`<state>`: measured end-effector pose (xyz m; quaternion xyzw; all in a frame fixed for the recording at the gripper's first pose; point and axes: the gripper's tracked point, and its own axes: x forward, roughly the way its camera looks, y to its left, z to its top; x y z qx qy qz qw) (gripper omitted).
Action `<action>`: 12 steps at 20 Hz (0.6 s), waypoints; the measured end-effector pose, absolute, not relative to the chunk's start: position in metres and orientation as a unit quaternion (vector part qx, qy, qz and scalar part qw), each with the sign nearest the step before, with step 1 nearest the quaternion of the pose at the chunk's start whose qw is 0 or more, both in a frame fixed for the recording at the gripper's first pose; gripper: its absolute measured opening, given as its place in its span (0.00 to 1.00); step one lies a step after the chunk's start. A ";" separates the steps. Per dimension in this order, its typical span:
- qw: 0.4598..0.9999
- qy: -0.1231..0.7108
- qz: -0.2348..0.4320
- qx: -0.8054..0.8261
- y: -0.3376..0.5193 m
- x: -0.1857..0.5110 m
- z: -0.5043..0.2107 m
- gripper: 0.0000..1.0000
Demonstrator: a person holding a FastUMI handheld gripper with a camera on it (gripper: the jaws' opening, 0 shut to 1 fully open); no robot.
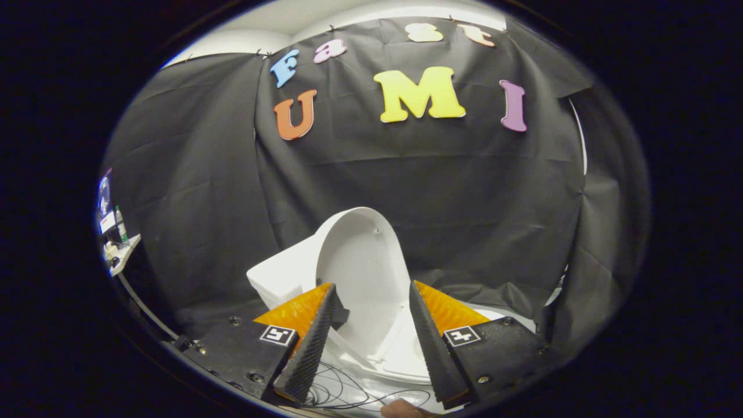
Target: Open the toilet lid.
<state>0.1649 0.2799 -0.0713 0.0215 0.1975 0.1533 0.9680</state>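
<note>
Gripper view: my tool [371,290] is released, its two fingers [310,342] spread wide with nothing pressed between them. The lid [363,273] is the reference. It stands raised, close to upright, its inner face turned toward me, and it appears in the gap between my fingers, just beyond their tips. I cannot tell whether either finger touches it. The tank [281,278] sits behind the lid, on its left side. The seat [400,354] lies below the lid, running down between my fingers. Thin cables [342,395] lie below the seat, nearest to me. The black cloth wall [191,191] hangs behind the lid. A shelf [119,255] with small items stands far to the lid's left.
</note>
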 end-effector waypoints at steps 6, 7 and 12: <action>0.979 0.162 0.123 0.016 0.219 0.138 -0.058 0.79; 0.980 0.158 0.119 0.016 0.210 0.133 -0.055 0.79; 0.986 0.133 0.100 0.024 0.169 0.111 -0.041 0.79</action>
